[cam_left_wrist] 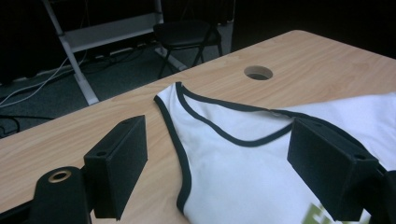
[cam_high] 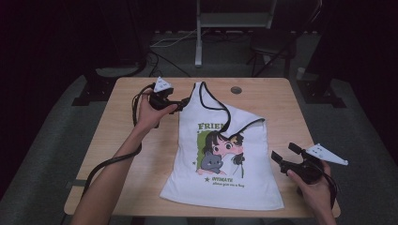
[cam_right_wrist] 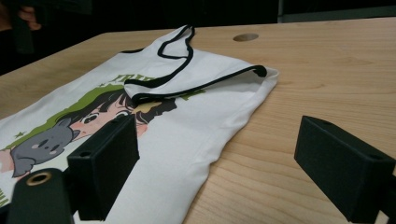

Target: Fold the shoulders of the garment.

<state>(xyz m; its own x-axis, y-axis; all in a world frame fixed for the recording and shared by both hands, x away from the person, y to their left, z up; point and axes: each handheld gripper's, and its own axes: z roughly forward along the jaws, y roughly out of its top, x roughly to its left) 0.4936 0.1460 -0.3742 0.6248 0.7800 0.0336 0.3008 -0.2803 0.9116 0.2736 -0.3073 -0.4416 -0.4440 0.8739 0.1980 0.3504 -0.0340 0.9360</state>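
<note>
Wooden and pale, the table (cam_high: 141,154) takes up the middle of the high view, with dark floor all round it and a small round cable hole (cam_high: 236,89) near its far edge. On it lies a white tank top (cam_high: 220,173) trimmed in black, spread front-up with its hem toward the person. Its printed picture (a cartoon girl with a grey cat, green lettering above) faces up. One shoulder strap (cam_high: 201,89) reaches toward the far edge of the table, while the other shoulder is folded over onto the chest, so its black-edged armhole lies across the top of the print.

Beyond the table, a black chair (cam_left_wrist: 187,32) and a grey metal frame (cam_high: 234,21) stand on the floor among loose cables.

At the far left of the shirt, the left gripper (cam_high: 180,104) is held by the left hand (cam_high: 152,114), its tips at the shirt's edge just below the strap. Seen from the left gripper view, its jaws stand wide apart with the black-trimmed armhole edge between them; they grip nothing.

Off the shirt's right side, the right gripper (cam_high: 285,152) sits in the right hand (cam_high: 317,185) near the table's right edge, close to the cloth but apart from it. Its jaws are also wide open and empty, one over the shirt's side, the other over bare wood.
</note>
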